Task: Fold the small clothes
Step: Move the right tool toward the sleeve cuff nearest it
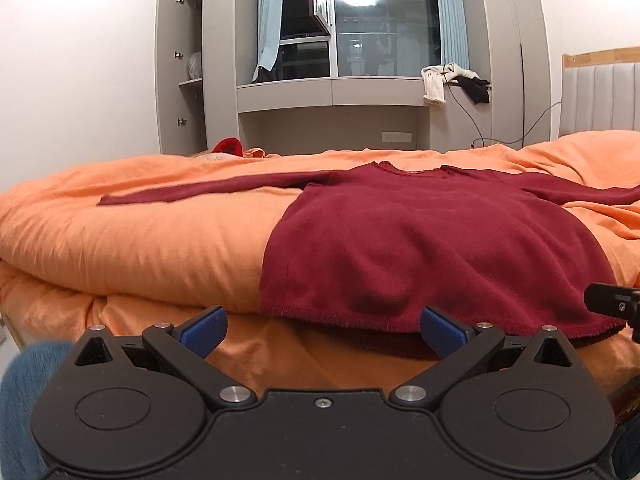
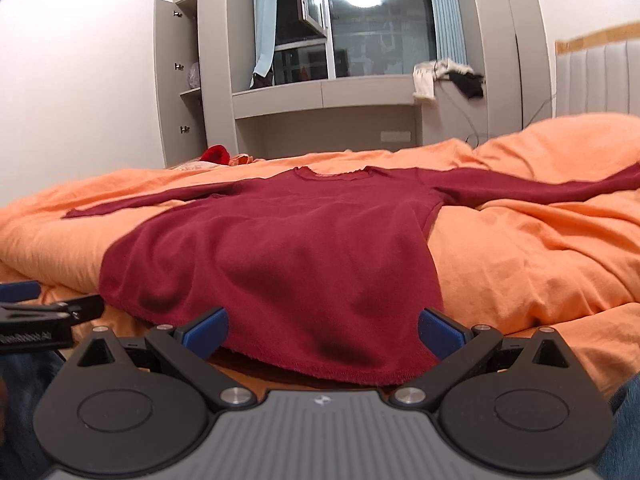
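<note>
On orange quilt (image 1: 132, 240): spread maroon sweater (image 1: 432, 240)

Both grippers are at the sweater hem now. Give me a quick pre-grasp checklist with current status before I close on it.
1. Left gripper open: ok, jaws spread wide.
2. Right gripper open: ok, jaws spread wide.
3. Maroon sweater laid flat on the orange duvet, both sleeves spread out: ok.
4. Hem between the left fingers: not ok, only the hem's left corner is near the gap.
5. Hem between the right fingers: ok, the edge hangs across the gap.
6. Duvet clear of the pinch: cannot tell, the fabric under the hem is hidden.
</note>
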Tool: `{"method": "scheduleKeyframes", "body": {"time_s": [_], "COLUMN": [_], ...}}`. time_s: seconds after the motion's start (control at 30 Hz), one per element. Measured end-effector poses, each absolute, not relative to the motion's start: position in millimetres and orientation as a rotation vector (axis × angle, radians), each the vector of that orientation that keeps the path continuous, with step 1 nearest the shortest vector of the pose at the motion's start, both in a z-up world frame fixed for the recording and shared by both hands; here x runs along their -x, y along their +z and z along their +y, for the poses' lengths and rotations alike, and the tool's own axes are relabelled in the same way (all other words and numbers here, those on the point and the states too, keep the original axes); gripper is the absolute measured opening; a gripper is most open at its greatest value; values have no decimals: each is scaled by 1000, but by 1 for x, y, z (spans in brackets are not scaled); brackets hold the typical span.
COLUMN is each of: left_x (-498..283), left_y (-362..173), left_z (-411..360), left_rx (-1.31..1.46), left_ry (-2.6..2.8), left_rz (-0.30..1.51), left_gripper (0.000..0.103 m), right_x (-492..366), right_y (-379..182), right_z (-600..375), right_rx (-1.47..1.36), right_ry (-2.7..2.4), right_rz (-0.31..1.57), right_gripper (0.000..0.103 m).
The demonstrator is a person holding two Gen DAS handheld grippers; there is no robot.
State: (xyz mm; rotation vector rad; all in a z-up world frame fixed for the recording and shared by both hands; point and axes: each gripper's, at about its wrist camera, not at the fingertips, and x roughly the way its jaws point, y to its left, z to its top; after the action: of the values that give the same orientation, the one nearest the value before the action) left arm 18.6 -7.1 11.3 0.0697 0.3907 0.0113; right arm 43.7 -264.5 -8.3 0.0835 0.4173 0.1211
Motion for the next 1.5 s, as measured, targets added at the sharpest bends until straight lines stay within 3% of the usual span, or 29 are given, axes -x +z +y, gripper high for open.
{"method": "scheduleKeyframes", "body": {"time_s": [0.73, 1.0, 1.5], "left_x": [-147, -218, -310], "left_y": [75, 70, 39], "left_z": [-101, -125, -156], "left_rx": [-138, -127, -225], "left_ry": [-139, -184, -149], "left_rz": [500, 564, 499], "left_gripper": [103, 103, 103], "right_x": [-158, -210, -269], "right_y": [48, 50, 26], "right_z": [-406, -439, -477], "right_rx": [-182, -141, -113], "right_ry": [-39, -132, -208], "right_rz": [467, 493, 570], "right_gripper": [103, 103, 103]}}
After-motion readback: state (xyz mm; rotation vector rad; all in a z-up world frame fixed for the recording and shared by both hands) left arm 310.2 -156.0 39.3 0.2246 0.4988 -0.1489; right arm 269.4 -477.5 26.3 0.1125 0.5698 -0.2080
